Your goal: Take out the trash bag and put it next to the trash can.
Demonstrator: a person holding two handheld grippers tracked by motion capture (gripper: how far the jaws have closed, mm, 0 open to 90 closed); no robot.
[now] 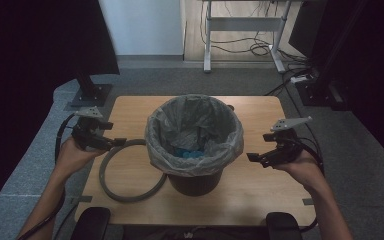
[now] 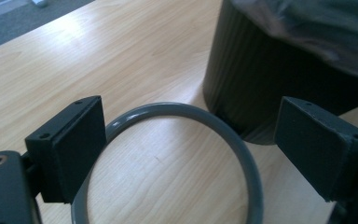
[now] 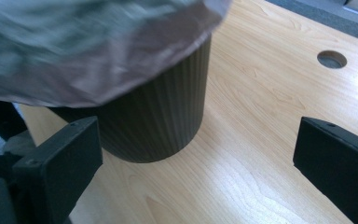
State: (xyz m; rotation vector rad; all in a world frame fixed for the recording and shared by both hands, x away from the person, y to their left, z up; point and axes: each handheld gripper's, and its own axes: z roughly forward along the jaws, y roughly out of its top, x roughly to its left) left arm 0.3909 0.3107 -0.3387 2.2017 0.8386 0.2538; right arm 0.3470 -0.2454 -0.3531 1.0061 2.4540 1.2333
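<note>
High view puts the left gripper [image 1: 111, 141] at the left edge of the wooden table [image 1: 260, 195], its jaws pointing right at the grey plastic ring [image 1: 111, 189] that lies flat on the tabletop. The ring's right side runs in against the foot of the dark ribbed waste bin [image 1: 196, 184], which stands mid-table and wears a grey bin liner [image 1: 196, 131] folded down over its rim; something blue lies in the bottom of it. In the left gripper view the jaws stand wide apart, the ring's [image 2: 186, 112] far curve passing between them and its left part running under the left jaw, nothing clamped. The bin wall [image 2: 251, 88] rises just beyond.

The likely step is to take up the ring so it can go over the liner as a retaining band. To do it well, the left jaws should drop until one pad sits inside the curve and one outside, then close across the band, not along it, on a stretch away from the bin.

On the right, the right gripper [image 1: 256, 157] hovers beside the bin with its jaws spread wide and holding nothing; the right gripper view looks at the bin's ribbed side [image 3: 163, 116] beneath the liner's overhang [image 3: 98, 51], well placed to steady the bin
</note>
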